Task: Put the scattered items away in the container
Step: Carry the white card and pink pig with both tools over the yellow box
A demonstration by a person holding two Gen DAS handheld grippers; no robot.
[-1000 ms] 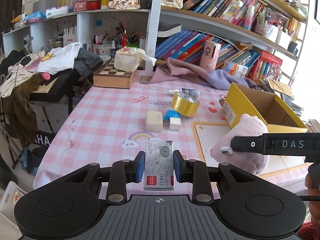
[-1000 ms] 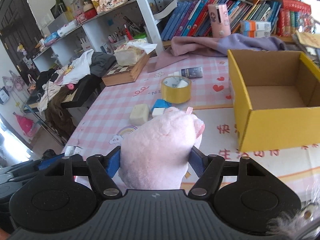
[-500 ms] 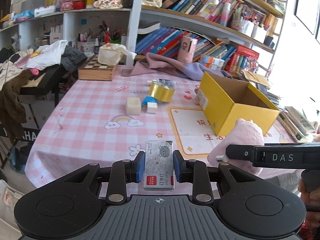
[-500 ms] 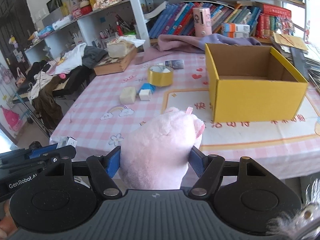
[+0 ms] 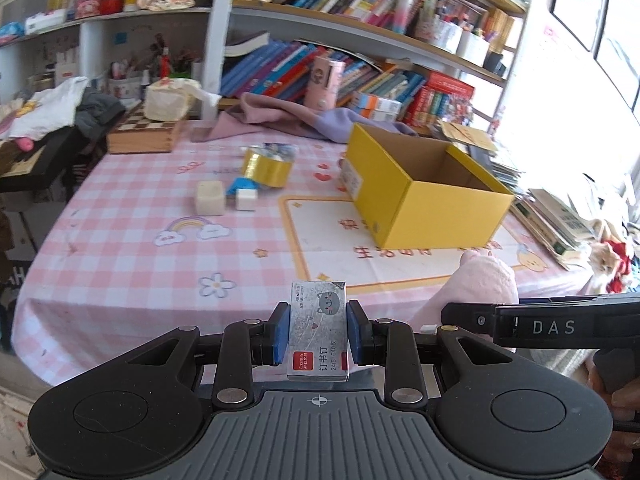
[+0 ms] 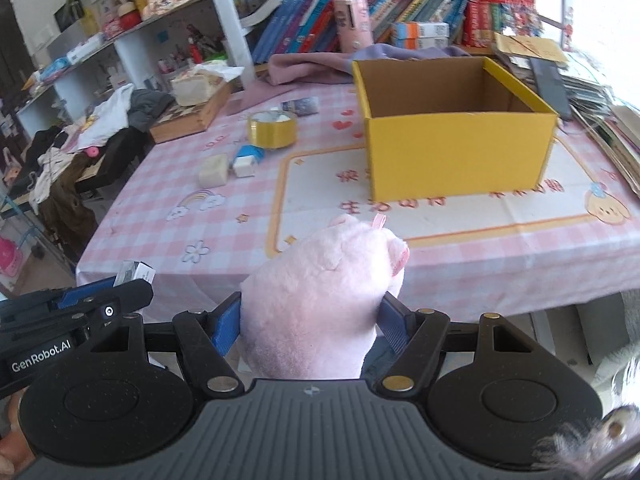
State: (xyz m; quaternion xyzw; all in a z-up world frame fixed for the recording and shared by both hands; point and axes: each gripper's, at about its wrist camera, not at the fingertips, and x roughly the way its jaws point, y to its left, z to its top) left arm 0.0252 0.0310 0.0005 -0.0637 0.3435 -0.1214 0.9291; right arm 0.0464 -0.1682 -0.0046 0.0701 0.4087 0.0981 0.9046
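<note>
My left gripper (image 5: 319,334) is shut on a small silver staple box (image 5: 319,332), held off the table's near edge. My right gripper (image 6: 310,326) is shut on a pink plush toy (image 6: 320,300), also seen as the plush toy (image 5: 476,286) at the right of the left wrist view. The open yellow cardboard box (image 5: 420,196) stands on the right half of the table; the same yellow box (image 6: 456,140) looks empty inside. On the pink checked cloth lie a gold tape roll (image 6: 272,130), a cream block (image 6: 214,170), a blue-and-white eraser (image 6: 246,160) and a small dark packet (image 6: 301,105).
A chessboard box (image 5: 142,136) with a tissue pack sits at the table's far left, a purple cloth (image 5: 288,118) at the back. Bookshelves (image 5: 360,64) stand behind. Stacked books (image 5: 560,224) lie to the right of the table, a clothes-covered stand (image 6: 80,148) to its left.
Both grippers have drawn back from the table and swung right with their loads; the table looks farther away and the yellow box more central. Neither grip has changed.
</note>
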